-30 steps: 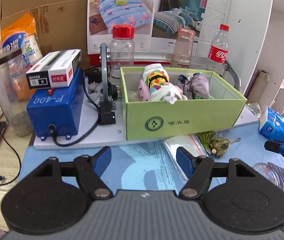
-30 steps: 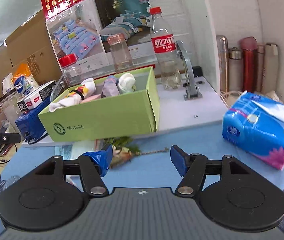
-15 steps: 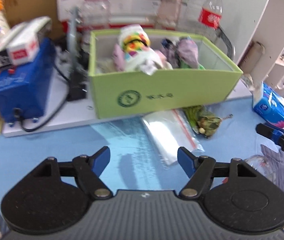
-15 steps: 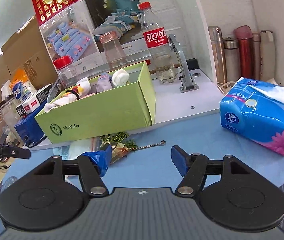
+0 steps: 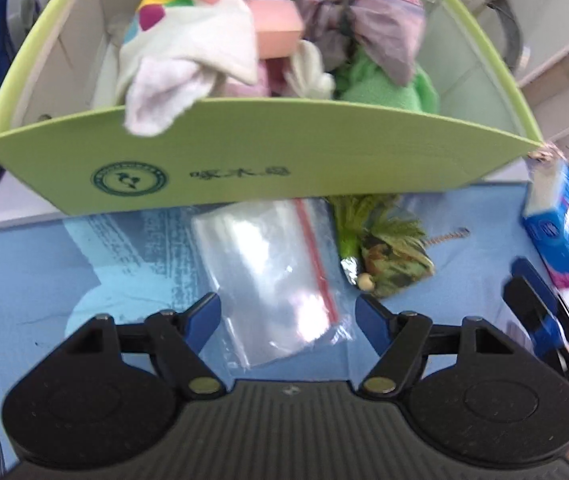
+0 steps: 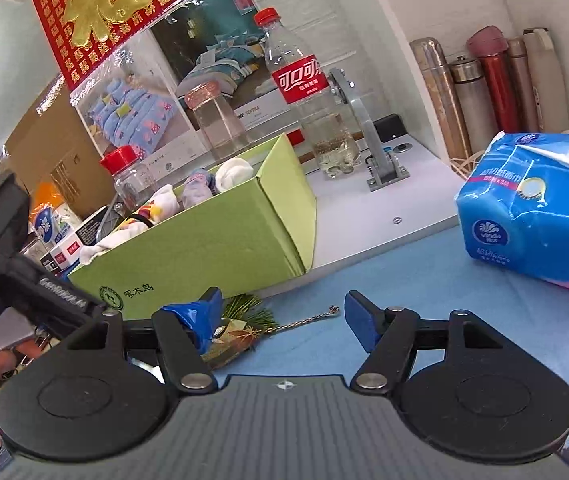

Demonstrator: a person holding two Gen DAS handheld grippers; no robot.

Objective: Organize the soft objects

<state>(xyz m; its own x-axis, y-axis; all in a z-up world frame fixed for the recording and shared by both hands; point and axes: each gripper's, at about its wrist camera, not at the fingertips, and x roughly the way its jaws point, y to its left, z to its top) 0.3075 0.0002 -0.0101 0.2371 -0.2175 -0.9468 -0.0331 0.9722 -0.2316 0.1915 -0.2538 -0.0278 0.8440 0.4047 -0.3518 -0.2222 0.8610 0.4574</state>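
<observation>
In the left wrist view, the left gripper (image 5: 286, 314) points down at a clear zip bag (image 5: 272, 276) with a red seal strip, lying flat on the blue mat (image 5: 44, 264). Its jaws stand apart with the bag's near end below the gap, and the pads do not press it. Behind the bag stands the green box (image 5: 268, 152), printed with a round dark-green emblem and Chinese characters. The box holds the soft things: a white sock with coloured dots (image 5: 188, 40), a grey-purple cloth bundle (image 5: 368, 16) and a green cloth (image 5: 384, 88). A leafy ornament (image 5: 388, 256) lies at the box's front right corner.

In the right wrist view, the right gripper (image 6: 282, 312) has just been opening its jaws, and nothing is between them. A tissue pack (image 6: 524, 216) at the right reads "Vinda". A cola bottle (image 6: 304, 80) has a red label with white Chinese characters, and a red wall hanging (image 6: 112, 4) bears a gold character.
</observation>
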